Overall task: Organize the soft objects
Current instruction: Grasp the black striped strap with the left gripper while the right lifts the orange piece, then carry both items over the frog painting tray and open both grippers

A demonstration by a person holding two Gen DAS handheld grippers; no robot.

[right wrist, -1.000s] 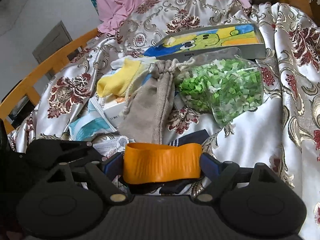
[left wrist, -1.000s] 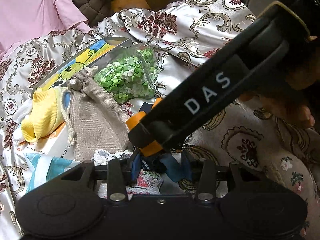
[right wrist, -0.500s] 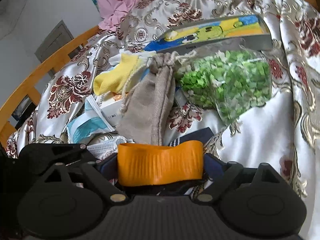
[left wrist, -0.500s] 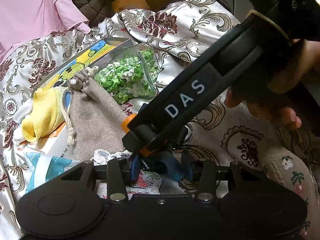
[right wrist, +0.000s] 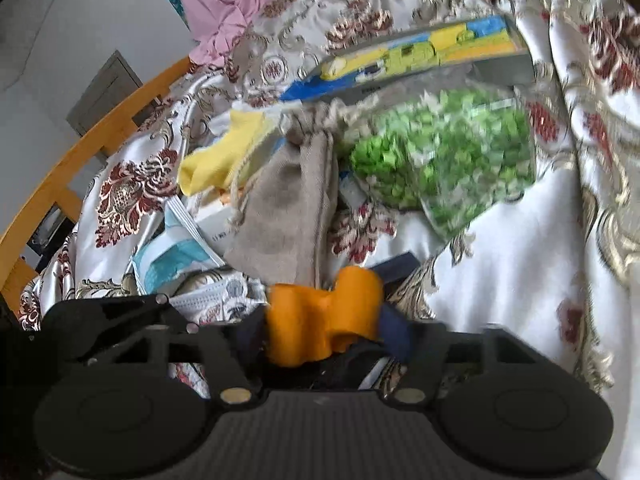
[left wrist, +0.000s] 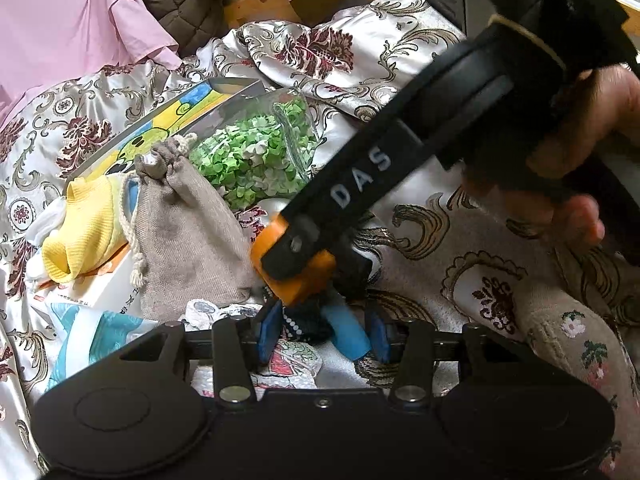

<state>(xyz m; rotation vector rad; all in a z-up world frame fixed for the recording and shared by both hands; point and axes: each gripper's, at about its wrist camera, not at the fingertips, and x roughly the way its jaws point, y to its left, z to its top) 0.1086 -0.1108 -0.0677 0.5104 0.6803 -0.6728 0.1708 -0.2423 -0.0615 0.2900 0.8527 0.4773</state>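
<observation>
Right wrist view is motion-blurred, esp. the bag of green paper bits point(right wrist: 452, 160) and the picture-book box point(right wrist: 420, 64) behind it, so fine detail there is lost. The right gripper point(right wrist: 324, 320) has just been closing: its jaws now squeeze a crumpled orange soft piece point(right wrist: 320, 320) between them, pads pressing it. What that orange piece is can't be made out; dark fabric sits under it, mostly hidden by the gripper body.

Left wrist view: the left gripper point(left wrist: 320, 330) has blue fingers point(left wrist: 348, 334) partly apart, with a dark beaded cloth item point(left wrist: 308, 320) between them; pads look to hold it, but the right gripper's black arm w/ "DAS" lettering point(left wrist: 360, 184) crosses in front and covers most of the contact. A hand point(left wrist: 580, 160) grips that arm at the right edge, cut off by the frame.

Around, on the floral satin bedspread point(left wrist: 360, 48): a grey drawstring pouch point(left wrist: 188, 232) lying flat, touching the green bag; a yellow knit sock point(left wrist: 80, 224) just beside the pouch on its left; a printed face mask point(right wrist: 224, 292) near the gripper; blue-white packaging point(left wrist: 92, 336) at the lower left. Pink cloth point(left wrist: 68, 16) is piled at the back.

Only the right wrist view shows the wooden bed rail point(right wrist: 80, 152) and the wall; only the left wrist view shows the hand and a brown quilted jacket point(left wrist: 180, 4).
</observation>
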